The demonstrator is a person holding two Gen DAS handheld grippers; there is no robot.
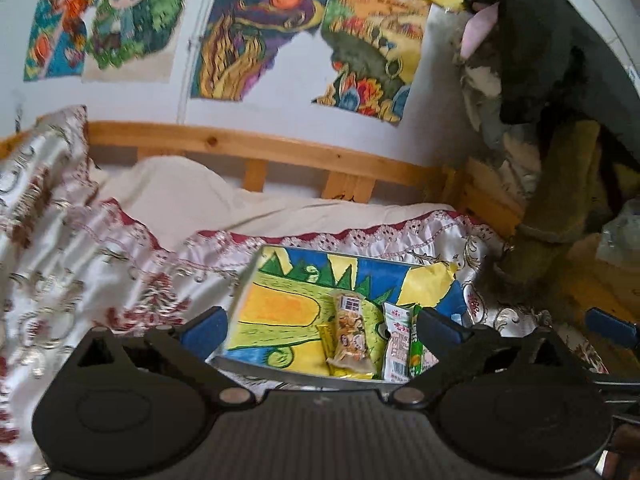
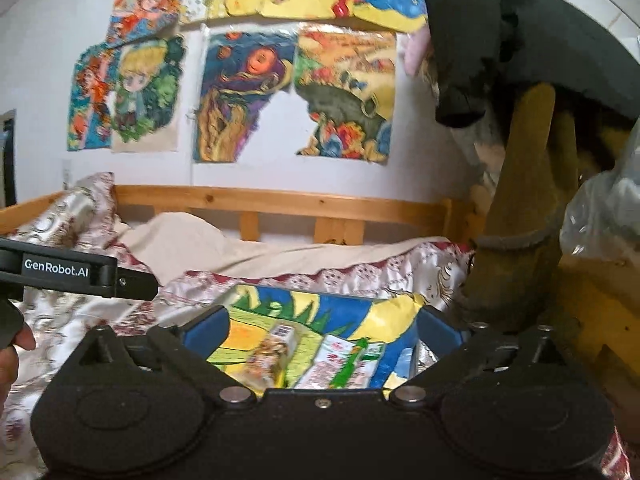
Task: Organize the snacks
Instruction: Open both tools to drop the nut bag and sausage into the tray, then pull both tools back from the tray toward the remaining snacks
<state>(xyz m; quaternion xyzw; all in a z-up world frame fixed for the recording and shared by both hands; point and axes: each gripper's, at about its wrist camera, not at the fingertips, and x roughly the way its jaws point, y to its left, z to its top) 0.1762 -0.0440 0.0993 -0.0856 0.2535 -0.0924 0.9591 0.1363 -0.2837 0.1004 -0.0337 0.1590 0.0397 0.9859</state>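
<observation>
Both the left gripper [image 1: 324, 326] and right gripper [image 2: 322, 326] stood spread and empty above snack packets [image 1: 352, 336] lying side by side in the painted tray [image 1: 280, 312].

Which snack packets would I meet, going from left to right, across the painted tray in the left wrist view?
Yellow packet → beige snack bar → white packet → green stick. All four lie on the painted tray, between the open tongs, which touch none of them.

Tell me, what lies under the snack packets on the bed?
A colourful drawing on a flat board lies under the snack packets. The bedspread is beneath it; the parts the packets cover cannot be seen.
</observation>
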